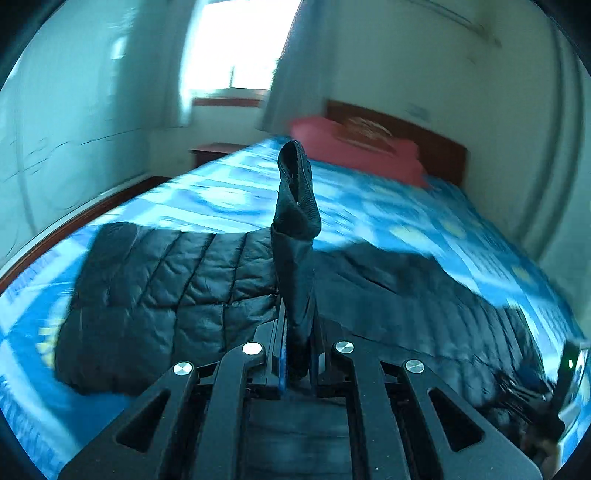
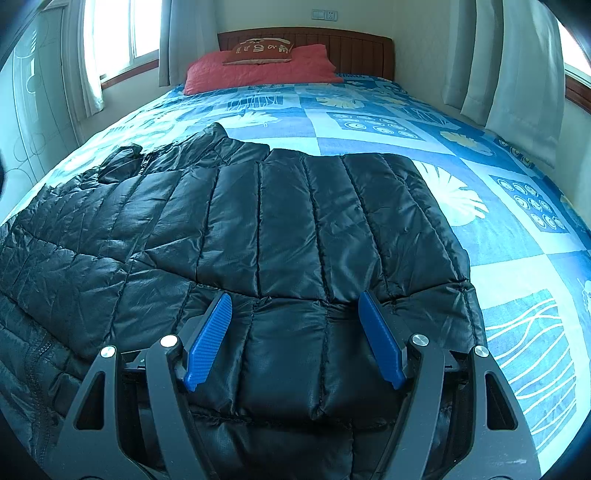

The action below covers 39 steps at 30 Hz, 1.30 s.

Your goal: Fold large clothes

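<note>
Left gripper [image 1: 297,332], jaws clenched on the black cuff [image 1: 297,184] of the quilted jacket [image 2: 277,221], which stands upright from them. The right gripper [image 2: 295,339] hovers over the near panel, jaws released and holding nothing. The jacket lies spread on the bed [image 2: 498,229]; the sleeve is best carried across the body and laid flat before release.

We see the jacket [image 2: 258,229] lying flat on the bed [image 2: 480,184]. Behind it, the pillow [image 2: 258,70] sits against the headboard [image 2: 351,48]. A window [image 2: 118,33] is to the left.
</note>
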{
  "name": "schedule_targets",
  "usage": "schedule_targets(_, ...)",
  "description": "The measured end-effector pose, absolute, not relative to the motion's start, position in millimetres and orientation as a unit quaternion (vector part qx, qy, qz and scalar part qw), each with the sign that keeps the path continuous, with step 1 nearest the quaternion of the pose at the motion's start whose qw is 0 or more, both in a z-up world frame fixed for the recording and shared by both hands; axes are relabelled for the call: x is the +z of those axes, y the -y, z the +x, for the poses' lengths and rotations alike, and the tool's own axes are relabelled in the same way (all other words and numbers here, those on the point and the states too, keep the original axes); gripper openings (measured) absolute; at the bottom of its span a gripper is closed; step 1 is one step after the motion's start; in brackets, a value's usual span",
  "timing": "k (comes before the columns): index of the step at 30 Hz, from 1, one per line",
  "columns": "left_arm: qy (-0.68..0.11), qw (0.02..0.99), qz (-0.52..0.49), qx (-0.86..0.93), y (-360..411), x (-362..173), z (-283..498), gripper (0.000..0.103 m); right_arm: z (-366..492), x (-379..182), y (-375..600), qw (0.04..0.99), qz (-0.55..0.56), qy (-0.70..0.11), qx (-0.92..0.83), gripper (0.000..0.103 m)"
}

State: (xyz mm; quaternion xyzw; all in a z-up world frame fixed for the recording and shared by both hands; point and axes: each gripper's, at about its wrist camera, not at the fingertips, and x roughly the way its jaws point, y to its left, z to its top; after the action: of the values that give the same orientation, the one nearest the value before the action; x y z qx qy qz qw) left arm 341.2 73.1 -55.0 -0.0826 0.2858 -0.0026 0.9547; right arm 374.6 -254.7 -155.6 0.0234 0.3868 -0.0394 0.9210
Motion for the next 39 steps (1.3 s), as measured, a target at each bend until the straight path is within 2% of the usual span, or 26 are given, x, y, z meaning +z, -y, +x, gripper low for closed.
schedule_targets(5,-0.318,0.946,-0.040,-0.041,-3,-81,351,0.008,374,-156,254,0.921,0.024,-0.386,-0.039,0.071)
schedule_targets(9,-0.345,0.937,-0.011,-0.058,23,-104,354,0.008,374,-156,254,0.921,0.024,-0.386,-0.040,0.071)
schedule_targets(12,-0.360,0.931,0.007,-0.062,35,-112,354,0.014,374,-156,253,0.921,0.024,-0.386,-0.040,0.071)
schedule_targets(14,-0.364,0.929,0.014,-0.066,38,-112,352,0.032,374,-155,254,0.922,0.024,-0.386,-0.040,0.071)
schedule_targets(15,-0.363,0.929,0.013,-0.070,40,-110,351,0.046,375,-155,255,0.922,0.025,-0.385,-0.040,0.071)
schedule_targets(16,-0.359,0.930,0.011,-0.073,46,-110,351,0.054,374,-156,253,0.921,0.025,-0.386,-0.040,0.071)
schedule_targets(19,-0.349,0.933,0.005,-0.082,46,-98,339,0.066,374,-155,252,0.921,0.023,-0.386,-0.041,0.071)
schedule_targets(25,-0.332,0.938,0.003,-0.099,33,-77,313,0.066,366,-137,247,0.924,0.016,-0.378,-0.057,0.071)
schedule_targets(31,-0.286,0.957,0.019,-0.044,-32,-58,291,0.072,364,-100,204,0.932,0.072,-0.355,0.011,0.072)
schedule_targets(34,-0.283,0.959,0.020,-0.008,-66,-57,289,0.072,384,-106,177,0.918,0.107,-0.379,0.055,0.079)
schedule_targets(37,-0.287,0.958,0.005,0.020,-97,-59,288,0.072,408,-132,151,0.890,0.125,-0.431,0.075,0.078)
schedule_targets(38,-0.290,0.957,-0.003,0.028,-108,-60,288,0.072,412,-138,145,0.887,0.123,-0.439,0.070,0.074)
schedule_targets(39,-0.292,0.956,-0.009,0.035,-117,-61,287,0.072,413,-140,138,0.892,0.106,-0.435,0.061,0.051)
